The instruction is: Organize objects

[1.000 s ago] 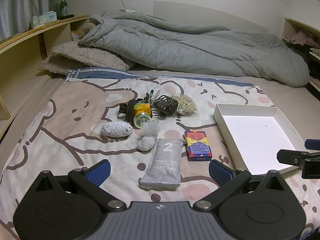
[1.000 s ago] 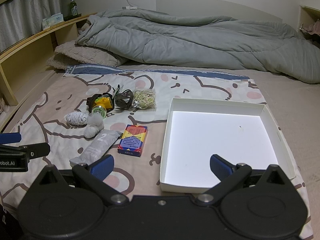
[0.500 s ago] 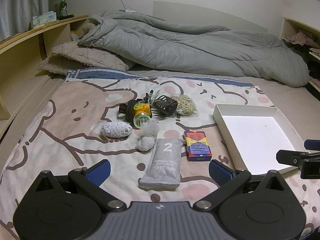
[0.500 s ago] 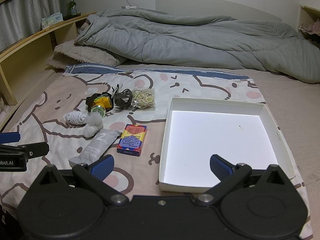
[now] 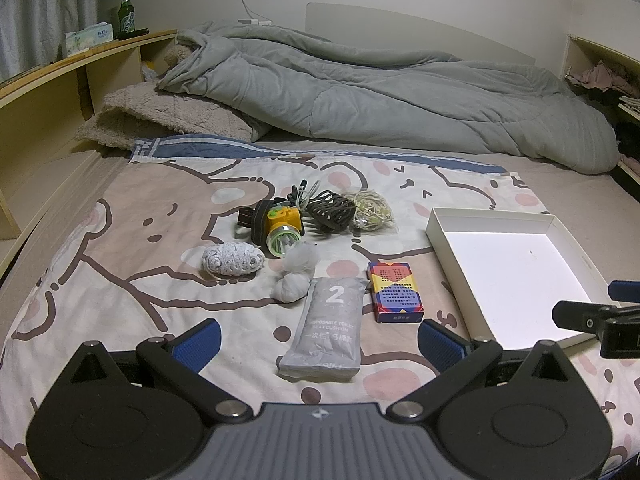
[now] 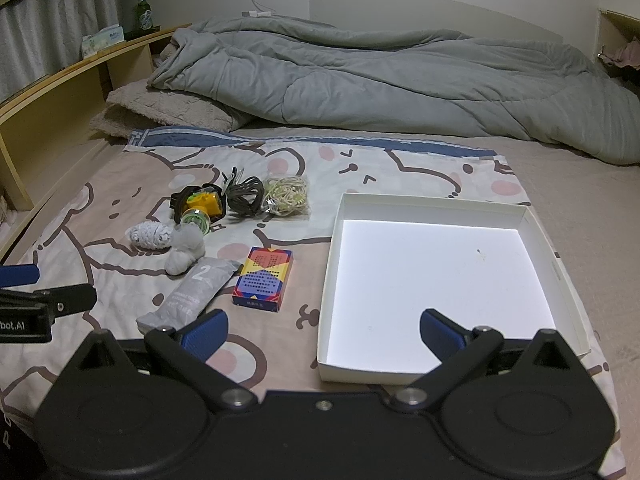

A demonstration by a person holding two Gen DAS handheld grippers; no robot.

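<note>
Left wrist view is showing almost nothing changing over the last second: the left gripper [image 5: 318, 338] and right gripper [image 6: 323, 331] are still hovering apart and empty, while every object, including the grey packet [image 5: 326, 330], is lying outside the white box [image 6: 550, 268].

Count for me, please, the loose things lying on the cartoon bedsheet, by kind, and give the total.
Yellow headlamp with black strap: 1
Dark coiled cable: 1
Clear bag of pale rubber bands: 1
White patterned cloth roll: 1
Grey knotted cloth bundle: 1
Grey foil packet marked 2: 1
Colourful small card box: 1
White shallow cardboard tray, holding nothing: 1
Total: 8
</note>
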